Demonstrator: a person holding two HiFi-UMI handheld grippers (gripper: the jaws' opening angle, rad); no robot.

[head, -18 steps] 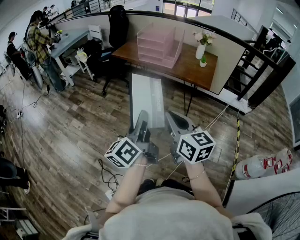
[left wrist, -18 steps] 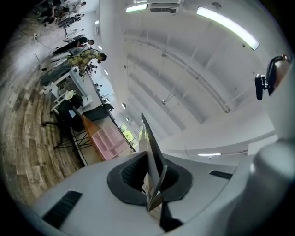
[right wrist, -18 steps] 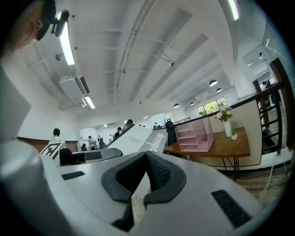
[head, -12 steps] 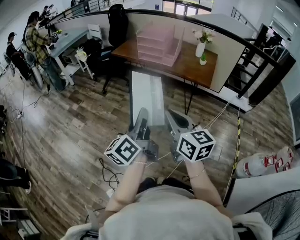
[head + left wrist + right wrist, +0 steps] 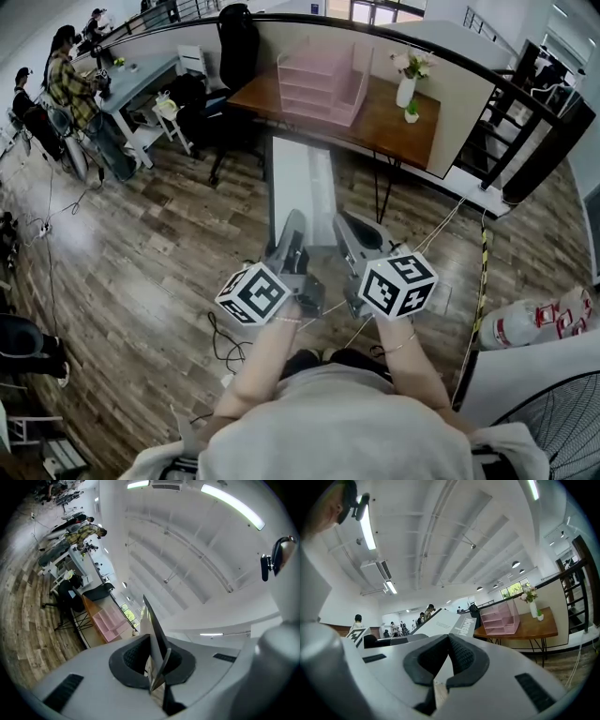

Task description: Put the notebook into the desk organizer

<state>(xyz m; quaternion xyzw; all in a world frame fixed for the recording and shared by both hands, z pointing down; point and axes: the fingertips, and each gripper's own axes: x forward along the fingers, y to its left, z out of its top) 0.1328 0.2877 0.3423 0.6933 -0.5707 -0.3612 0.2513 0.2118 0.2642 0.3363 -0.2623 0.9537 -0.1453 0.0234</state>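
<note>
Head view: left gripper (image 5: 292, 223) pinches the notebook (image 5: 300, 178), its long side pointing to 12 o'clock; right gripper (image 5: 344, 223) pressed together

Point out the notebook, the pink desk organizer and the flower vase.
notebook (image 5: 300, 187), head view, middle of its white cover.
desk organizer (image 5: 316, 84), head view, on its stacked pink tiers.
flower vase (image 5: 405, 92), head view, on its white body, below the flowers.

The left hand-held gripper (image 5: 293, 223) covers one end of the notebook (image 5: 300, 183); a likely fan (image 5: 562, 431) is cropped.
</note>
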